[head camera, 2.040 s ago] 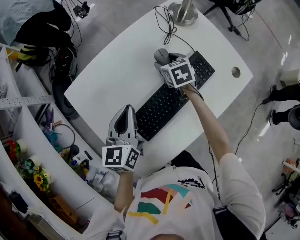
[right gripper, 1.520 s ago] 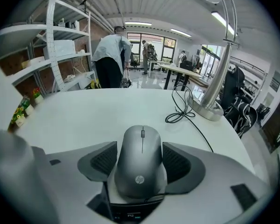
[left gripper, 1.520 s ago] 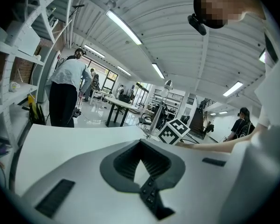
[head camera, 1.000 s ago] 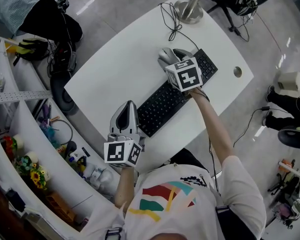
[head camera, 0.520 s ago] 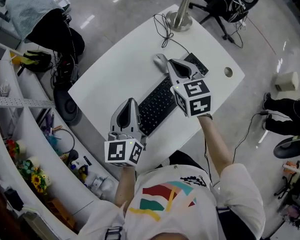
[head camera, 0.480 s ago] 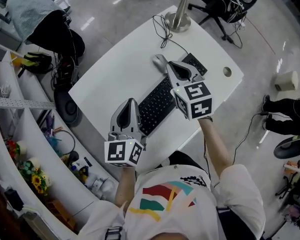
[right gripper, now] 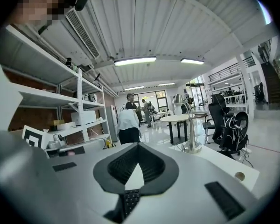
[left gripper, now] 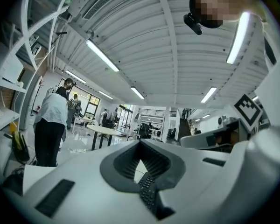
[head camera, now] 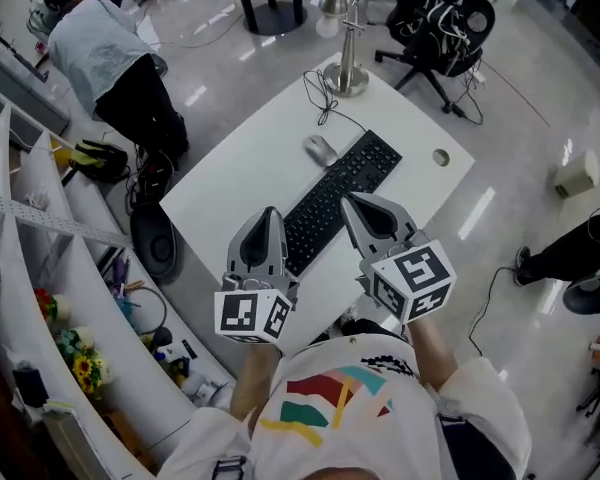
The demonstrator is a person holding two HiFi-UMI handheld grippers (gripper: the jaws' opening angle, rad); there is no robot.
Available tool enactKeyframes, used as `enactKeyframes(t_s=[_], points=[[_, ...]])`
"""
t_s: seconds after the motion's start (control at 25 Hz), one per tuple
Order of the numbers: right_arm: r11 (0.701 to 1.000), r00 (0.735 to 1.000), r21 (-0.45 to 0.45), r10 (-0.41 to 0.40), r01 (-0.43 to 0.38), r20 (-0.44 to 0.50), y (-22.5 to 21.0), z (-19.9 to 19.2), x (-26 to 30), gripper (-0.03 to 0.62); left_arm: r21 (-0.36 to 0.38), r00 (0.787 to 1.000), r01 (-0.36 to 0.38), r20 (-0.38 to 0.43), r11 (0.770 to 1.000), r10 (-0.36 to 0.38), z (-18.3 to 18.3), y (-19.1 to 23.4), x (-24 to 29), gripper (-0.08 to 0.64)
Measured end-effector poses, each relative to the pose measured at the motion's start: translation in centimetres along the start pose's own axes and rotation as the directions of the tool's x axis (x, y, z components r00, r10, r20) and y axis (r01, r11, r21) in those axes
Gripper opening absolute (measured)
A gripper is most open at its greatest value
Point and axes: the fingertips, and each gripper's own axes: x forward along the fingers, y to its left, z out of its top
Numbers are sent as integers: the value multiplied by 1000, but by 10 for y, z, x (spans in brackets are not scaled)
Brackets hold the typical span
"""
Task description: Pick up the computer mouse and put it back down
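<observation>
White table (head camera: pixel 230 168), seen from the head view, set at an angle on a grey floor. Black keyboard (head camera: pixel 342 186) lies slantwise across its middle. Left gripper (head camera: pixel 267 218) and right gripper (head camera: pixel 352 206) are held side by side above the table's 6 o'clock edge, clear of the surface, both pointing toward 12 o'clock. Each gripper's own view shows its jaws pressed together with nothing between them, only the table and keyboard keys visible beyond the tips. Desk lamp (head camera: pixel 347 76) stands near the table's 12 o'clock corner, its cable trailing across the top. Computer mouse (head camera: pixel 320 149) rests on the table just beside the keyboard, at 11 o'clock from the keyboard's middle, well apart from both grippers.
</observation>
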Motion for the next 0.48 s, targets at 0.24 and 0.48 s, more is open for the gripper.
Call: enactKeyframes(t_s=[0.24,0.48], points=[[998,999,-62,2,0,33,13,8,-26,12,46,999,32,37,998,-34,20,-24,-3,44],[997,996,-70,36,-31,78,25,18,-48,12,74,996,63,65,995,-68,34,-47,-11,44]])
